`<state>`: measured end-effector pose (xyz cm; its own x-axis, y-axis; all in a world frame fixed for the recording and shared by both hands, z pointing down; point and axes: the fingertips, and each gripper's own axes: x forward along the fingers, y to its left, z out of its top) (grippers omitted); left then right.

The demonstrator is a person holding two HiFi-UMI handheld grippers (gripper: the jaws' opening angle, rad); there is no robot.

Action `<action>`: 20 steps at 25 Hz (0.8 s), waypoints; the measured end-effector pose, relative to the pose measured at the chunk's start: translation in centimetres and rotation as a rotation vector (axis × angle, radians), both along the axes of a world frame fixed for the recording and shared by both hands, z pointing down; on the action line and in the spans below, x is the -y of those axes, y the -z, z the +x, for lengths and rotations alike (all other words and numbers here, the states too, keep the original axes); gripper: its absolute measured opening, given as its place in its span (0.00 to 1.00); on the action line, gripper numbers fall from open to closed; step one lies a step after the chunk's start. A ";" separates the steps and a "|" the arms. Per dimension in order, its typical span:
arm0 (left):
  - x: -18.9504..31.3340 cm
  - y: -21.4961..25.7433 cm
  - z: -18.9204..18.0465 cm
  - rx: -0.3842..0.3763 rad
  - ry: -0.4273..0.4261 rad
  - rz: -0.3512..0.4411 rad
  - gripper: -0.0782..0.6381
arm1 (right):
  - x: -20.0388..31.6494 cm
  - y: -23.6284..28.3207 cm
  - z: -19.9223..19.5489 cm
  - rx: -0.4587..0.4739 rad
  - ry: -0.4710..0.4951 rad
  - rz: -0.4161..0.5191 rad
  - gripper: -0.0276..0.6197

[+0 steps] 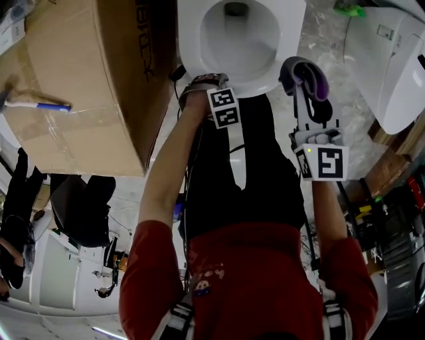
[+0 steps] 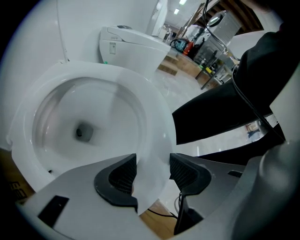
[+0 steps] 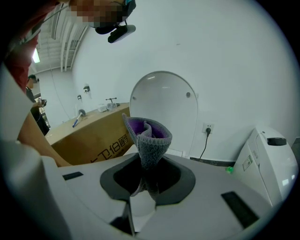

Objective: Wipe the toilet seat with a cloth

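A test hall or workshop, not a home bathroom — one toilet [image 1: 192, 46] stands free beside a big cardboard box [image 1: 73, 80], a second toilet [image 2: 131, 44] sits loose on the floor [image 2: 183, 83], and racks of gear [image 2: 213, 30] line the far side under strip lights [image 2: 180, 6].

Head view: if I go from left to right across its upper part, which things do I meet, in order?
cardboard box → toilet → grey and purple cloth → second white toilet
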<state>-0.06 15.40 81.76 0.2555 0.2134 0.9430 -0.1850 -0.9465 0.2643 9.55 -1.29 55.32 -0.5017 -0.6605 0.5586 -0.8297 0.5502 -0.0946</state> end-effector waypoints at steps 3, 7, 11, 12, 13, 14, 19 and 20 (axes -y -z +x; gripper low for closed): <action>0.1 0.5 0.1 -0.029 0.059 0.025 0.40 | 1.2 -2.5 0.0 -0.027 0.026 -0.013 0.14; 1.1 1.9 0.7 -0.115 0.212 0.058 0.35 | 3.9 -6.8 -0.2 -0.132 0.099 -0.031 0.14; 4.0 4.6 2.1 -0.273 0.430 0.140 0.24 | 7.7 -9.7 -1.3 -0.276 0.205 0.048 0.14; 5.1 5.6 2.4 -0.329 0.485 0.179 0.19 | 8.8 -10.3 -1.8 -0.312 0.235 0.076 0.14; 6.1 6.6 2.6 -0.383 0.539 0.221 0.15 | 9.9 -10.8 -2.3 -0.347 0.267 0.105 0.14; 7.2 7.7 2.6 -0.431 0.589 0.267 0.13 | 10.9 -11.3 -2.9 -0.385 0.305 0.136 0.14; 12.0 13.3 0.0 -0.534 0.820 0.571 0.13 | 14.8 -14.0 -8.4 -0.639 0.623 0.347 0.14; 12.7 14.3 -0.8 -0.537 0.859 0.632 0.13 | 15.0 -14.7 -9.8 -0.690 0.699 0.392 0.14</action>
<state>-0.91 2.75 67.51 0.4817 -0.6838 0.5481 -0.8296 -0.5573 0.0337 -0.25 -16.32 70.04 -0.4949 -0.5439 0.6777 -0.1230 0.8159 0.5650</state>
